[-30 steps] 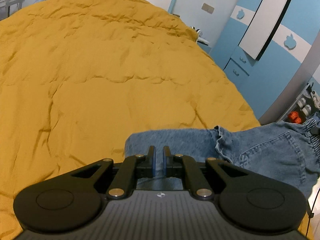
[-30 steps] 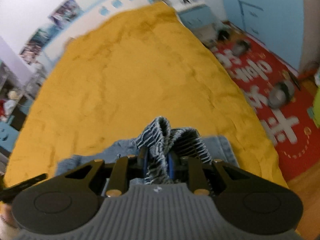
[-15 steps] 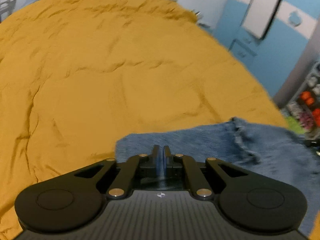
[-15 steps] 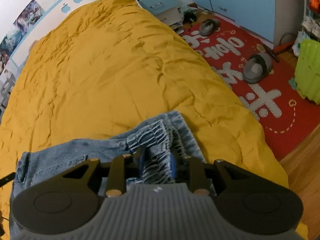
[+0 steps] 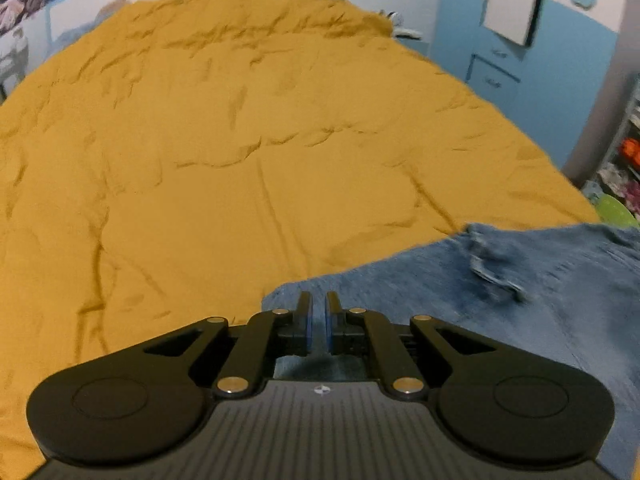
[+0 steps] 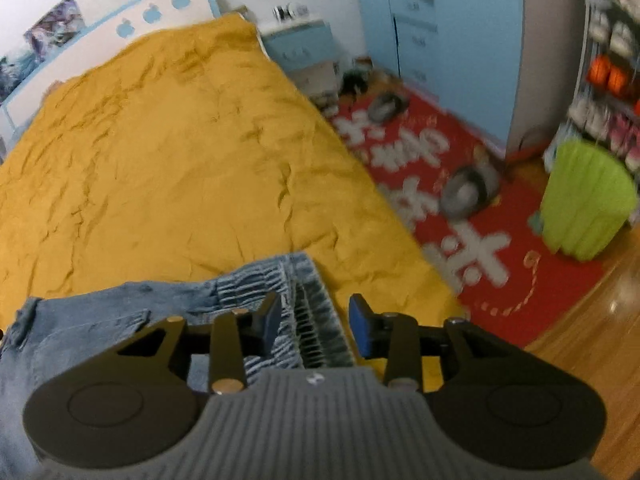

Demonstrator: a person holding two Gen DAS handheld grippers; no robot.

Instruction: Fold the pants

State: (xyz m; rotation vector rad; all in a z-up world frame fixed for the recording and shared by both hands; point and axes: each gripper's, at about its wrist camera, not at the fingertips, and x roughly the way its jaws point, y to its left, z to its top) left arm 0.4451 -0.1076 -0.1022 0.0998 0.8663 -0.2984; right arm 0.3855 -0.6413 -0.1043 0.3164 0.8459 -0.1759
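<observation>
Pants [image 6: 120, 320] on bed [image 6: 180, 168], lower frame: right tongs [image 6: 316, 320] wide over waistband, left tongs [image 5: 317, 314] narrow, grip on the denim unclear; next, likely regrasp for folding.

Mustard bedspread [image 6: 168, 152], red rug [image 6: 472, 184], green bin [image 6: 588, 200], perhaps slippers [image 6: 468, 192].

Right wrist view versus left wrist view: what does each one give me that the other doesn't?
Only the right wrist view shows the jeans' elastic waistband lying between the open right gripper, plus the red rug and green bin on the floor. Only the left wrist view shows the left gripper, its fingers nearly closed over a denim edge; whether it pinches cloth is unclear. Both show the jeans on the yellow bedspread.
</observation>
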